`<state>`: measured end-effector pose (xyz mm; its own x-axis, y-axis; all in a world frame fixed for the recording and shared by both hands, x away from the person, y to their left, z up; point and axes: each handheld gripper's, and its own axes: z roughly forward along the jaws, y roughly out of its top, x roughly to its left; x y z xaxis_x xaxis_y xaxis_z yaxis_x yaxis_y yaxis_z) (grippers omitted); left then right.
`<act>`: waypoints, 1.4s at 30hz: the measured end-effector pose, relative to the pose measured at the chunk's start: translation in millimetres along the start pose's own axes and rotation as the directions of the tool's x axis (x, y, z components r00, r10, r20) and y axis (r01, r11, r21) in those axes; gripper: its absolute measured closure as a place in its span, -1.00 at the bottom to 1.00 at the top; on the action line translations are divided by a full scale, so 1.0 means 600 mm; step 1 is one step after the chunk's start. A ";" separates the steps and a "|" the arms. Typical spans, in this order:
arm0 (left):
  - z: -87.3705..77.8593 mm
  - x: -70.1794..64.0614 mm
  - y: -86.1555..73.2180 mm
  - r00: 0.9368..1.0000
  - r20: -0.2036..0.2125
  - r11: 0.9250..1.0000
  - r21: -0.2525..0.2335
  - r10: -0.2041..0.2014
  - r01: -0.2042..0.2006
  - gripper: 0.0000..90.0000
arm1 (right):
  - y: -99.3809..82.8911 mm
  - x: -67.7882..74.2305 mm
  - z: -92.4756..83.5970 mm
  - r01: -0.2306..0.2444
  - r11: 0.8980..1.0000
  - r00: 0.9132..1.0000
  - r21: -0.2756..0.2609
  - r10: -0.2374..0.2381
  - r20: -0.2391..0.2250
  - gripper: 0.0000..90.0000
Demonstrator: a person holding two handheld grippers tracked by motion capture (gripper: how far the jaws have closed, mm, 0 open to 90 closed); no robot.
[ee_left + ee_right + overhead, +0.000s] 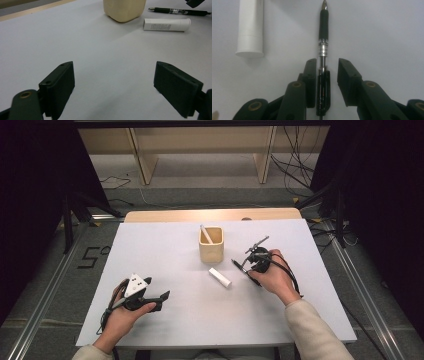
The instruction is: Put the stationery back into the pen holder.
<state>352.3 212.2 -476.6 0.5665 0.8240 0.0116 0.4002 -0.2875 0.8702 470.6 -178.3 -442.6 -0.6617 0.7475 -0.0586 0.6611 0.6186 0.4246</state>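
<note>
Black ballpoint pen (323, 50) lies on the white tabletop (165, 260) between the right gripper (327, 75)'s parted jaws, ungripped, beside a white capped tube (220, 277) near the cream square cup (211, 245); left gripper (113, 85) rests gaping, empty.

— From where does the high view look?

— From above the near edge of the white table (165, 320), facing forward and down, far off.

— And the gripper views?

— The left gripper view sits low, just behind its black jaws, looking level across the table. The right gripper view looks straight down, close.

— What do they share?

— The white plastic tube (220, 277) (167, 24) (250, 27) and black ballpoint pen (239, 266) (178, 11) (323, 32).
</note>
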 end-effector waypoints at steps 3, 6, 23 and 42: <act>0.000 0.000 0.000 1.000 0.000 1.000 0.000 0.000 0.000 -0.63 | 0.012 0.001 0.003 0.009 1.000 1.000 0.022 -0.009 -0.006 0.55; 0.000 0.000 0.000 1.000 0.000 1.000 -0.001 0.001 -0.001 -0.63 | 0.023 0.004 0.008 0.024 0.998 0.999 0.050 -0.022 -0.027 0.56; 0.000 0.000 0.000 1.000 0.000 1.000 -0.001 0.002 -0.002 -0.63 | 0.045 0.005 0.035 0.047 0.989 0.999 0.143 -0.045 -0.014 0.58; 0.000 0.000 0.001 1.000 0.000 1.000 -0.003 0.001 -0.001 -0.63 | 0.053 0.000 0.048 0.023 0.980 0.999 0.196 -0.016 -0.038 0.62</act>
<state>352.3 212.4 -476.1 0.5667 0.8239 0.0129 0.3976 -0.2871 0.8715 501.7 -151.3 -455.3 -0.6850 0.7279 -0.0304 0.7024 0.6710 0.2375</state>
